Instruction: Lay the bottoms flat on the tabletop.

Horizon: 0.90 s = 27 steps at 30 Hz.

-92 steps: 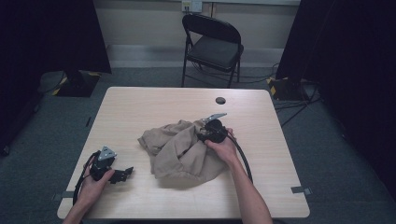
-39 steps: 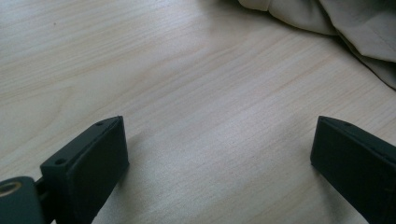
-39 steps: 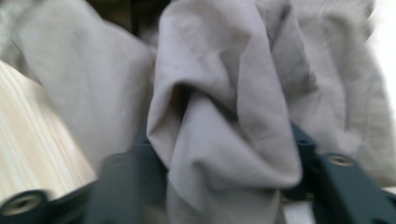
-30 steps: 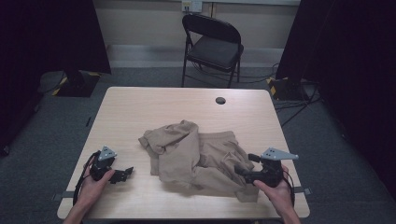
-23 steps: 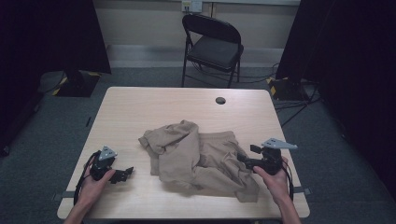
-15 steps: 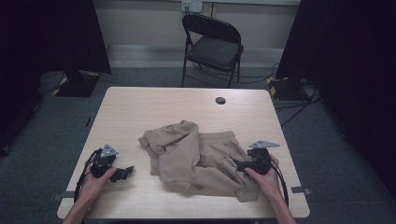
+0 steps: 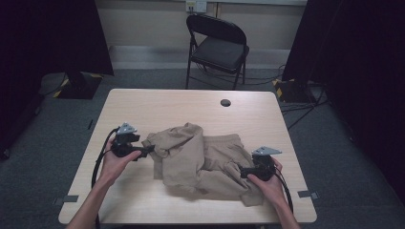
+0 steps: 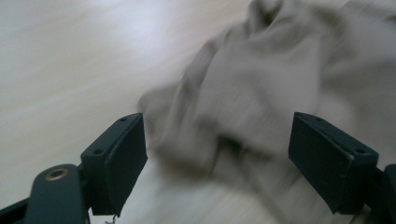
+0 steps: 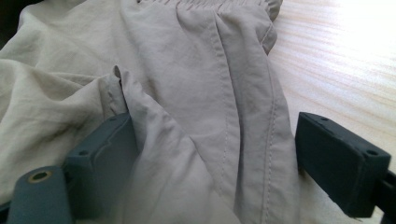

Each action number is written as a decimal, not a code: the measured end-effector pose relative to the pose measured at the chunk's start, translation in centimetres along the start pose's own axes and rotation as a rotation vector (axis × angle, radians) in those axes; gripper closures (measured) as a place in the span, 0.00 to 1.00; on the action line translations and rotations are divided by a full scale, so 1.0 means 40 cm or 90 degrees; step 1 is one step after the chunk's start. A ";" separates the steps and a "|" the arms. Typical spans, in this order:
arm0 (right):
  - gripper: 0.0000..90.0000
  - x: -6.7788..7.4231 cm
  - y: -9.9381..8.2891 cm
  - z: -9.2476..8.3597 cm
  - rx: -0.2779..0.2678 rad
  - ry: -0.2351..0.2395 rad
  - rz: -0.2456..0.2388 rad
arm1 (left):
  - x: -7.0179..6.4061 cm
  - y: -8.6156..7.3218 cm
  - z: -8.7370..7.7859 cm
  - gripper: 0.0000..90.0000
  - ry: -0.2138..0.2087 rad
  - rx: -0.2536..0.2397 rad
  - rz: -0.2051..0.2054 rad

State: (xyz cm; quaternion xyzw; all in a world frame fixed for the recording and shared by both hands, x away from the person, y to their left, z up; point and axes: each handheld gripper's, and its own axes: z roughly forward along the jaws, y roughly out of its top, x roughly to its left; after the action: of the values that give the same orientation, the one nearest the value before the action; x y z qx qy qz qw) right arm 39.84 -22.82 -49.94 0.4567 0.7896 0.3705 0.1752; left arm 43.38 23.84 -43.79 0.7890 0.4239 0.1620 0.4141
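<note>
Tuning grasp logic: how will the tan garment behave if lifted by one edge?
Likely floppy: the garment lies crumpled in soft folds, so it should drape and sag. Probably light, thin fabric with fine creases. A fold between the right gripper's open jaws may slip out unless pinched.

garment (image 8: 261, 93) motion-blurred in left gripper view, folds indistinct.

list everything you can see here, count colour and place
table: 1, light wood, centre of room
garment: 1, tan, crumpled on table's near half
hole: 1, dark, table's far side
chair: 1, black folding, behind table
curtains: 2, black, left and right of room
tape: 2 grey pieces, table's near corners
left tool: 1, black, at garment's left edge, jaws open and just closing, cloth ahead of them
right tool: 1, black, jaws open astride garment's right side
hands: 2, one on each tool
</note>
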 end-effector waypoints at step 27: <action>0.15 0.000 -0.001 -0.001 -0.001 0.000 0.002 | -0.147 0.072 0.308 0.24 0.006 0.096 0.109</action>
State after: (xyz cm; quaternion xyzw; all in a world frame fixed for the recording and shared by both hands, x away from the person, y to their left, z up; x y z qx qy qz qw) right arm 39.81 -22.86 -49.93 0.4579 0.7884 0.3717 0.1747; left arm 48.92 11.91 -48.40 0.8505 0.3680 0.1680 0.3362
